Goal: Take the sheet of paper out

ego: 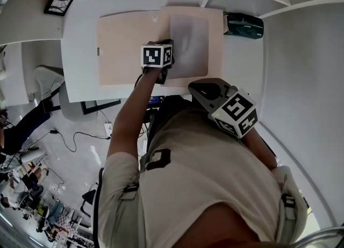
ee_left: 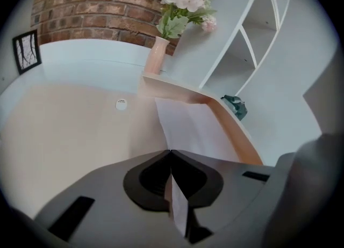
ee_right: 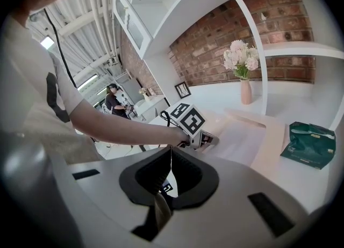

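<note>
Paper sheet [ee_left: 193, 129], one, clamped in left gripper [ee_left: 171, 153] on one tan folder [ee_left: 70, 129].

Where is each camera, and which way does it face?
Head view: on the head, steeply down at the folder and sheet of paper; shirt, arms show.
Left gripper view: on the left gripper, along jaws shut on the sheet, toward the vase.
Right gripper view: on the right gripper, facing the left arm and tissue pack.
All share the sheet.

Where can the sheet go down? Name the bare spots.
Free: left half of the folder, beside the sheet of paper; white desk between folder and picture frame. Crowded: right side, left gripper on the sheet, tissue pack close by.
</note>
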Motion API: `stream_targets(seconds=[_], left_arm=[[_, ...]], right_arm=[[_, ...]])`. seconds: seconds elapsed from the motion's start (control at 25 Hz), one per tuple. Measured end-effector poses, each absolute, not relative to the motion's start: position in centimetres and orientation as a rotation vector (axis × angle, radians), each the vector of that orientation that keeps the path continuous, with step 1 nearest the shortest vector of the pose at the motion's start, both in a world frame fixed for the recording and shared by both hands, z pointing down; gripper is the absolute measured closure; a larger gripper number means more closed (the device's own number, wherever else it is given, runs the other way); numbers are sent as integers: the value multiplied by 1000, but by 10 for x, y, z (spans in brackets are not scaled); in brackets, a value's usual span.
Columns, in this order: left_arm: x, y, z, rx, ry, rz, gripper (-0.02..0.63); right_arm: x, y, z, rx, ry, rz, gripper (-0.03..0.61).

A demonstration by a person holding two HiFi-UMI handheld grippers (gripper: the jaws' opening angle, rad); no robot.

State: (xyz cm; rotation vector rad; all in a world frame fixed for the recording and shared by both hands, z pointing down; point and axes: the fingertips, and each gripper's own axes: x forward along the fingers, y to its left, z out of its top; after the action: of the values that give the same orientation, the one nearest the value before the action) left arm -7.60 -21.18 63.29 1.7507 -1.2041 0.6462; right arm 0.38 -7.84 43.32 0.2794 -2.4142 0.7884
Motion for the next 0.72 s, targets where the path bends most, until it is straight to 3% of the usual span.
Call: stream_targets(seconds=[0.48,0.72], left_arm=[[-81,-220,607,1652,-1114,275,596],[-84,-219,604,1653,-1111,258,597]], right_arm=[[9,-80,430,291,-2416,771,552],[8,-78,431,286,-2420,761,552]])
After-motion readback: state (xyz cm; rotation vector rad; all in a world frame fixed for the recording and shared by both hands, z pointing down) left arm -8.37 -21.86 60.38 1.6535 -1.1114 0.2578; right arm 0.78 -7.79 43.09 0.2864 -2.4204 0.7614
